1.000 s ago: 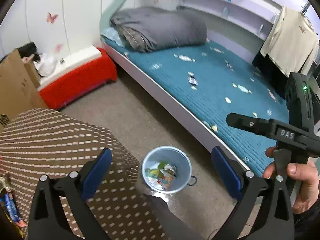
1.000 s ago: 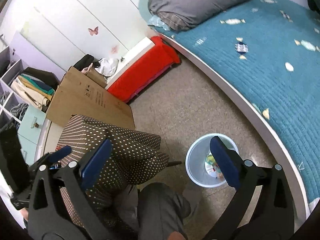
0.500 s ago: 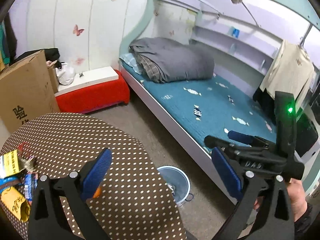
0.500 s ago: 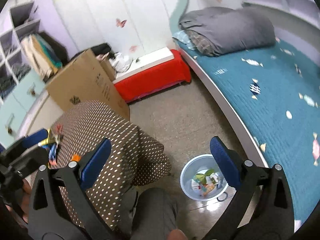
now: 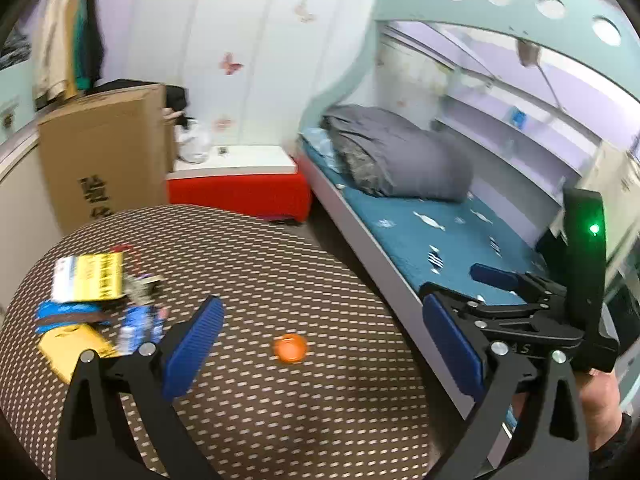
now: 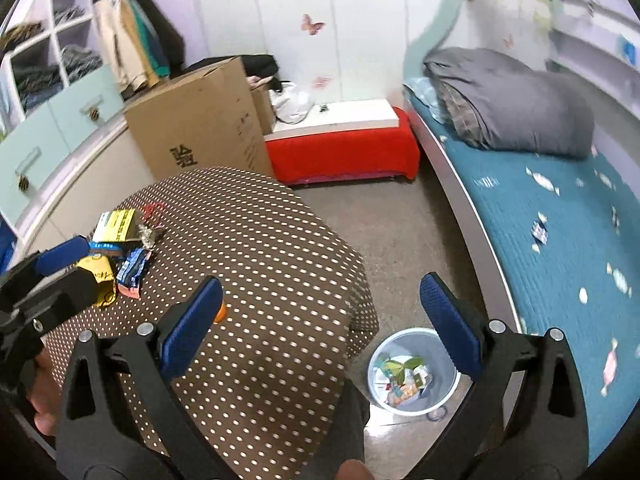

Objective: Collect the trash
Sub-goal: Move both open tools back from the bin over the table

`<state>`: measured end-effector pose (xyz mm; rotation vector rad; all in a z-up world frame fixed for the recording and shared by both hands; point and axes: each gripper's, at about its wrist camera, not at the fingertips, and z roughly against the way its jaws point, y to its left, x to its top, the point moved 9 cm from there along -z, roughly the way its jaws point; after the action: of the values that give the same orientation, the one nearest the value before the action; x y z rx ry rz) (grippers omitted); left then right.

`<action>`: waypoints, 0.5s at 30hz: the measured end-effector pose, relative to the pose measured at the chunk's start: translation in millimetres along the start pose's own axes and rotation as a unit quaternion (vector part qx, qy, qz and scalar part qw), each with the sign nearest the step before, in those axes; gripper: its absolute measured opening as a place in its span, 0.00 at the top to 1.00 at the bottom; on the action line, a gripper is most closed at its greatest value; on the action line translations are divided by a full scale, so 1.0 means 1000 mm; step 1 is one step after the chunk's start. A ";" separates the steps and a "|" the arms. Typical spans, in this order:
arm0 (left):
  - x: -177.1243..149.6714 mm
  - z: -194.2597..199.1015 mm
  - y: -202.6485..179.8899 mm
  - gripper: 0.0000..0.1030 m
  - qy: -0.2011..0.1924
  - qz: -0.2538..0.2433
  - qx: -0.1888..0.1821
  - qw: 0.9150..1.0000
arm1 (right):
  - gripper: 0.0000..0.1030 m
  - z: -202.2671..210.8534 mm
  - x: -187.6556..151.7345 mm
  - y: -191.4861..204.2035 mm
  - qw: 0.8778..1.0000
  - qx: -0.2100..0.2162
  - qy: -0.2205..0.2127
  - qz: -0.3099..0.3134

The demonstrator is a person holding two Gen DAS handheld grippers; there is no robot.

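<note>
Hovering over the polka-dot tabletop (image 5: 320,400), both empty: left hand-held gripper (image 5: 320,352) and right hand-held gripper (image 6: 320,320) spread wide. Wrapper pile (image 5: 92,308) far left; orange cap (image 5: 291,348) nearer. We judge: reach left, pinch one wrapper flat. A second ago we faced the bin (image 6: 412,372); views have swung up to the tabletop.

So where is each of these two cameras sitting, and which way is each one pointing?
Left wrist: rides on the left gripper, looking across the dotted table toward the bed; its open jaws show, plus the right gripper and hand.
Right wrist: rides on the right gripper, looking down over table, floor and bin; its open jaws and the left gripper show.
Shared: table, wrappers, orange piece, box, bed.
</note>
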<state>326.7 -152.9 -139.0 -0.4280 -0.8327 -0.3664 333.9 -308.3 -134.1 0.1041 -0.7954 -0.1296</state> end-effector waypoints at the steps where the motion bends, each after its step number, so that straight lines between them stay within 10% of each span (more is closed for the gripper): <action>1: 0.000 0.004 0.008 0.05 -0.003 0.007 0.005 1.000 | 0.06 -0.002 0.002 0.007 1.000 -0.003 0.000 0.011; 15: -0.029 0.065 0.114 0.05 -0.043 0.114 0.129 0.984 | 0.06 -0.032 -0.018 0.070 0.997 0.027 0.039 0.068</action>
<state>321.5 -18.8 -147.5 -0.2950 -0.8915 -0.0257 350.2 -235.0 -159.0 0.1048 -0.7251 0.0252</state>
